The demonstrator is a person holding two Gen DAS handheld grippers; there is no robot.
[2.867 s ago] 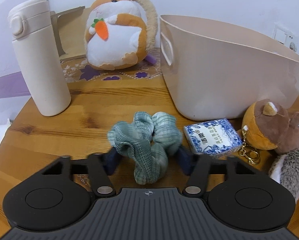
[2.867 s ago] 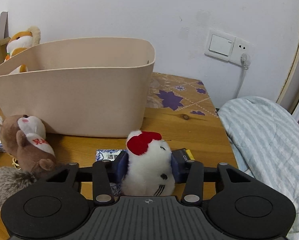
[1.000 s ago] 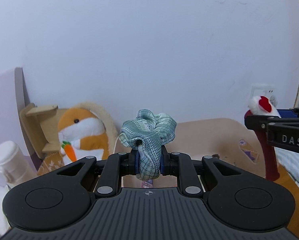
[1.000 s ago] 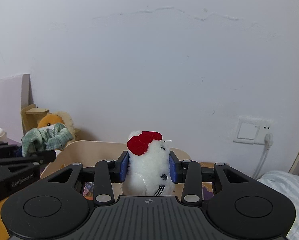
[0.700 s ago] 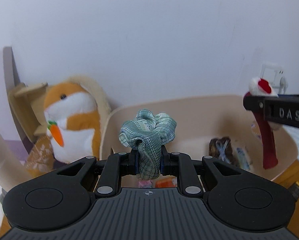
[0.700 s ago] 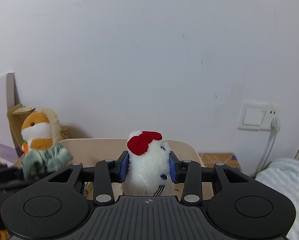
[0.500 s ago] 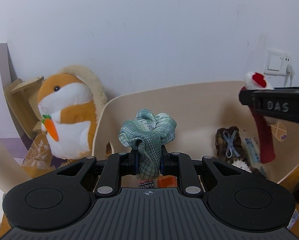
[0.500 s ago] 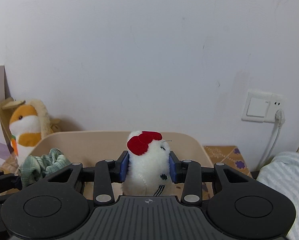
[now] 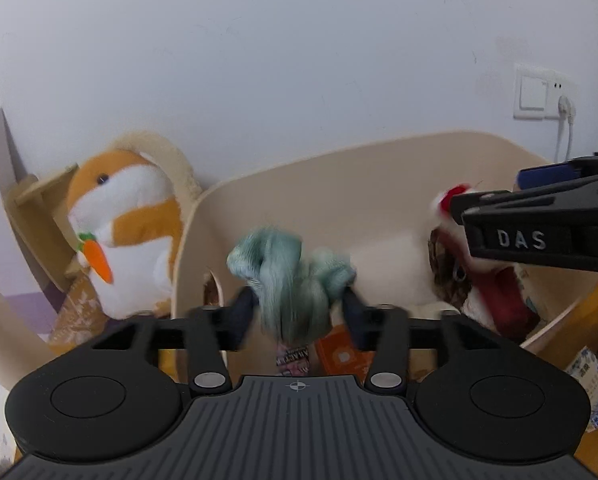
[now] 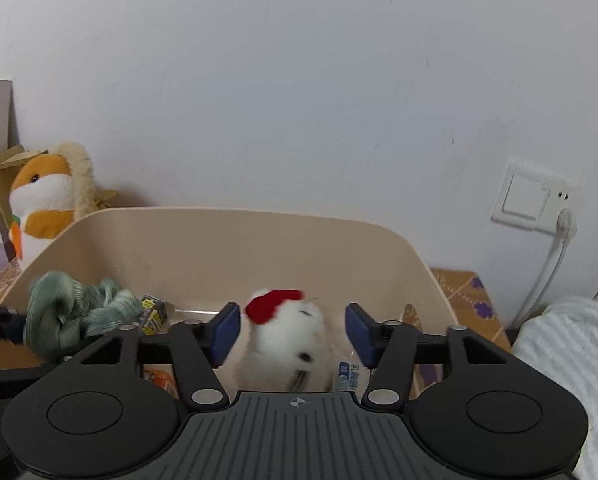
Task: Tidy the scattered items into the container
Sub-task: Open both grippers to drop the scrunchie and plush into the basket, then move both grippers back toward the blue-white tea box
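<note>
Both grippers hang over the beige tub. My left gripper is open; the green scrunchie, blurred, drops free between its spread fingers. It also shows in the right wrist view. My right gripper is open; the white plush with a red bow, blurred, falls between its blue pads. The right gripper's side, marked DAS, shows in the left wrist view. Several small items lie in the tub.
An orange-and-white hamster plush with a carrot stands left of the tub. A blue-and-white packet lies on the wooden table at right. A wall socket and striped bedding are at right.
Both grippers have opened over the tub. The scrunchie and the white plush have left the fingers and are dropping. Both grippers came lower and closer to the tub.
</note>
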